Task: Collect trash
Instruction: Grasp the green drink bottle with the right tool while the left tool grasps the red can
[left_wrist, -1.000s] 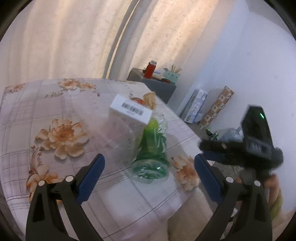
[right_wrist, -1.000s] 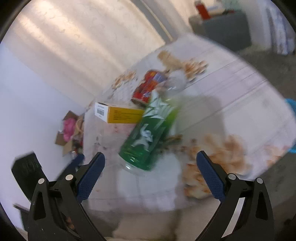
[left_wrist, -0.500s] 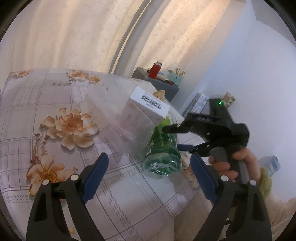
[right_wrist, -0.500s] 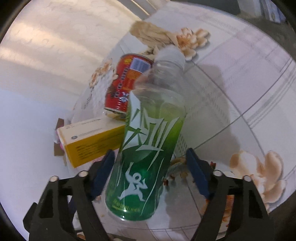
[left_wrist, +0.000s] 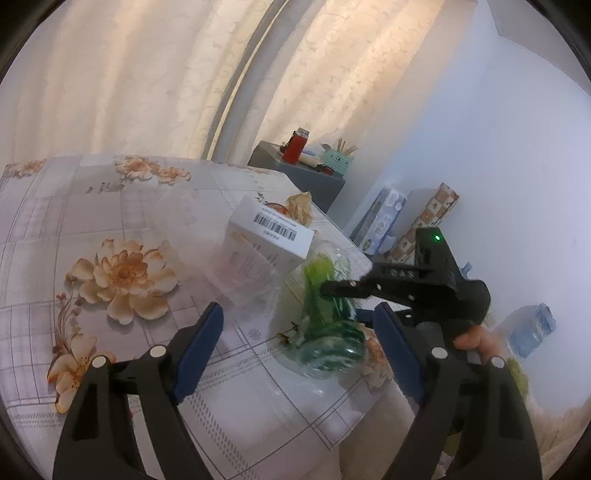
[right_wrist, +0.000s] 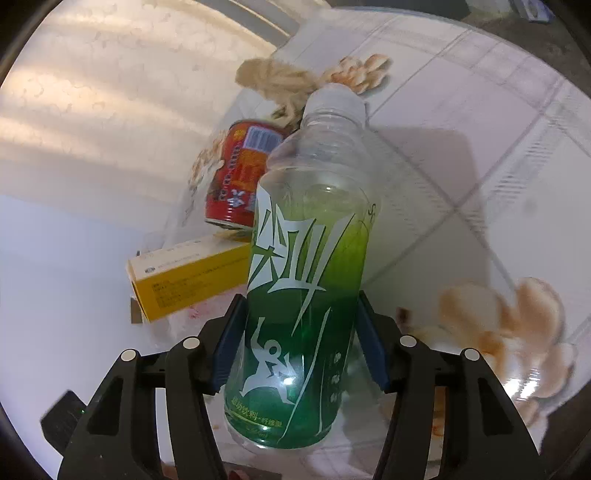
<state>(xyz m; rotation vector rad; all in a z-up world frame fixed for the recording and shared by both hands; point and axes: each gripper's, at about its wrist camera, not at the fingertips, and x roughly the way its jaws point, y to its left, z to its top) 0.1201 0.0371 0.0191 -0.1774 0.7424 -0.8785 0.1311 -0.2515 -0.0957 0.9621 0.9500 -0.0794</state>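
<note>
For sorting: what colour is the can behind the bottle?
Red can, beside the bottle; right wrist view.

walls: plain white wall (left_wrist: 498, 155) at right | window: cream patterned curtains (left_wrist: 129, 81) across the top, lit from behind | table (left_wrist: 92, 221): checked cloth with orange flowers, centre left | furniture: grey cabinet (left_wrist: 299, 177) at upper centre, red flask (left_wrist: 294, 149) on top | floor: patterned boxes (left_wrist: 428, 218) against the wall, right of centre

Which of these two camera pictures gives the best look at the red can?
The right wrist view. There the red can lies on its side in plain sight, behind the green bottle and the yellow box. In the left wrist view the box hides it, so only a sliver of red shows.
</note>
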